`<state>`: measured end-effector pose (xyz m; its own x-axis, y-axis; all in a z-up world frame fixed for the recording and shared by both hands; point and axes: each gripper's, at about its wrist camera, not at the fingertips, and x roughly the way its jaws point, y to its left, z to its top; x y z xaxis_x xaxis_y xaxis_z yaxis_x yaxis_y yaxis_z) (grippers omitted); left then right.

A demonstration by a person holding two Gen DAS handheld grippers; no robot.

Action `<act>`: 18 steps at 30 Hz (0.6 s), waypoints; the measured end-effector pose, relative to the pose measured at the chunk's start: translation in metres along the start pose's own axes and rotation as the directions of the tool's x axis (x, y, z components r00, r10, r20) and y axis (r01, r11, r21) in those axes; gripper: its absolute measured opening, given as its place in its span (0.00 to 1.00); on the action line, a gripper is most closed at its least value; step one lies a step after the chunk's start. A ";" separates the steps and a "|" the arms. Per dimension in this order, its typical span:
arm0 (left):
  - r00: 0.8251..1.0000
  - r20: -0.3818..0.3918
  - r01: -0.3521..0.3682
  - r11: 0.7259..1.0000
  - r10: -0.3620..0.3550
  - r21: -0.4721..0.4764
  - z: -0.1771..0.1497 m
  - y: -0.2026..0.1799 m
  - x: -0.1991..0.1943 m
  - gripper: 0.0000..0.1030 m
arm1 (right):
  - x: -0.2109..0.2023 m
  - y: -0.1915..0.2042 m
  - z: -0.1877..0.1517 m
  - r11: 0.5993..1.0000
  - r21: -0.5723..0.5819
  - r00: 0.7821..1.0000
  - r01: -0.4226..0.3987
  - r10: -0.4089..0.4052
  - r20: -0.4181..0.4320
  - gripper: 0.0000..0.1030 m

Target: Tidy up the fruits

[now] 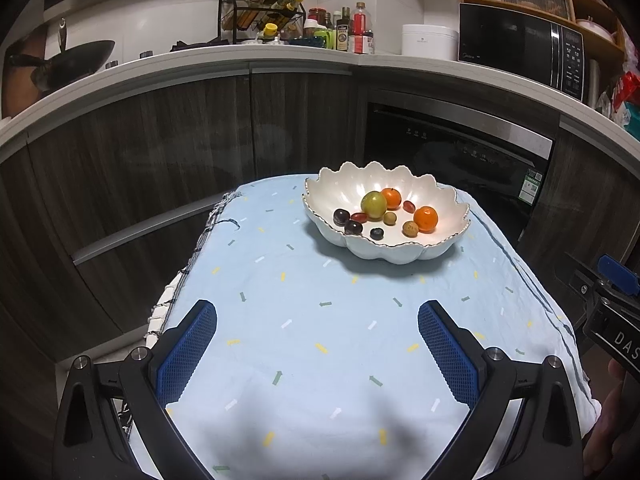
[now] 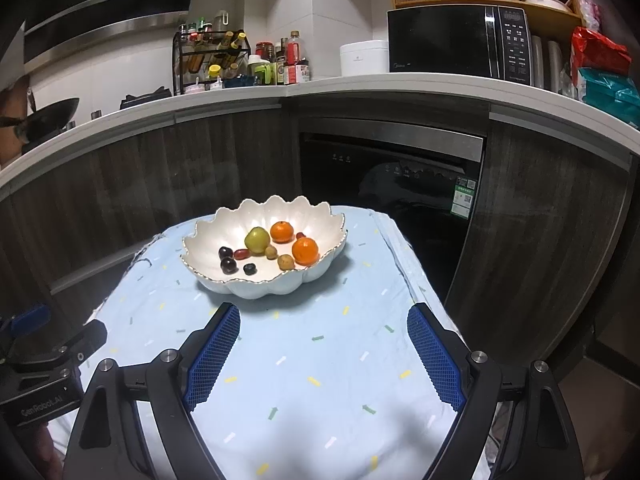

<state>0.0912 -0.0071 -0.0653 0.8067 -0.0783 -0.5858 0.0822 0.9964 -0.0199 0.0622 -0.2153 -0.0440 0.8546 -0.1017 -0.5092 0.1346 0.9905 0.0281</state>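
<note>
A white scalloped bowl [image 1: 400,254] [image 2: 272,288] stands at the far end of a table under a light blue cloth [image 1: 304,320] [image 2: 312,360]. Inside lie a green fruit [image 1: 373,204] [image 2: 257,239], two oranges [image 1: 425,219] [image 2: 305,251], dark plums [image 1: 341,216] [image 2: 227,265], red dates, small tan fruits and a blueberry [image 1: 376,233] [image 2: 249,268]. My left gripper [image 1: 317,322] hovers open over the near cloth, well short of the bowl, nothing between its blue pads. My right gripper [image 2: 323,324] is open too, its tips just short of the bowl's near rim.
Behind the table runs a kitchen counter [image 1: 280,56] with a spice rack [image 1: 260,16], bottles, a wok [image 1: 76,60], a white cooker [image 1: 429,40] and a microwave [image 2: 460,40]. Dark cabinets and a dishwasher [image 2: 392,176] stand below. A hand shows at the right edge [image 1: 612,400].
</note>
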 end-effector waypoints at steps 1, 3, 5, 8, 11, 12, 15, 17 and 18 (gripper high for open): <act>1.000 0.001 0.000 1.000 0.000 0.000 0.000 0.000 -0.001 1.00 | 0.000 0.000 0.000 1.000 -0.001 1.000 0.003 -0.003 0.001 0.84; 1.000 0.004 0.001 1.000 -0.001 0.000 0.000 -0.001 -0.002 1.00 | -0.001 0.000 0.001 1.000 -0.002 1.000 0.003 -0.003 0.003 0.84; 1.000 0.006 0.001 1.000 -0.001 0.000 0.000 0.000 -0.002 1.00 | -0.001 0.000 0.001 1.000 -0.002 1.000 0.005 -0.005 0.003 0.84; 1.000 0.004 0.002 1.000 -0.002 0.002 0.000 0.000 -0.001 1.00 | -0.001 0.000 0.001 1.000 0.000 1.000 0.004 -0.004 0.004 0.84; 1.000 0.006 0.001 1.000 -0.001 0.001 0.000 0.000 -0.001 1.00 | -0.002 0.000 0.001 1.000 0.000 1.000 0.006 -0.006 0.005 0.84; 1.000 0.007 0.001 1.000 -0.001 0.000 0.000 -0.001 -0.001 1.00 | -0.002 0.000 0.001 1.000 -0.002 1.000 0.005 -0.005 0.006 0.84; 1.000 0.009 -0.004 1.000 0.004 0.000 0.000 0.000 -0.002 1.00 | -0.002 0.000 0.001 1.000 -0.001 1.000 0.004 -0.004 0.007 0.84; 1.000 0.020 -0.013 1.000 0.013 -0.001 0.000 0.001 -0.004 1.00 | -0.002 0.001 0.001 1.000 -0.001 1.000 0.004 -0.004 0.006 0.84; 1.000 0.027 -0.012 1.000 0.012 -0.002 0.001 0.001 -0.005 1.00 | -0.002 0.001 0.001 1.000 -0.002 1.000 0.004 -0.004 0.005 0.84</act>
<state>0.0874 -0.0055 -0.0618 0.8229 -0.0671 -0.5642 0.0714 0.9973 -0.0144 0.0611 -0.2142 -0.0417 0.8567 -0.1063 -0.5047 0.1373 0.9902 0.0244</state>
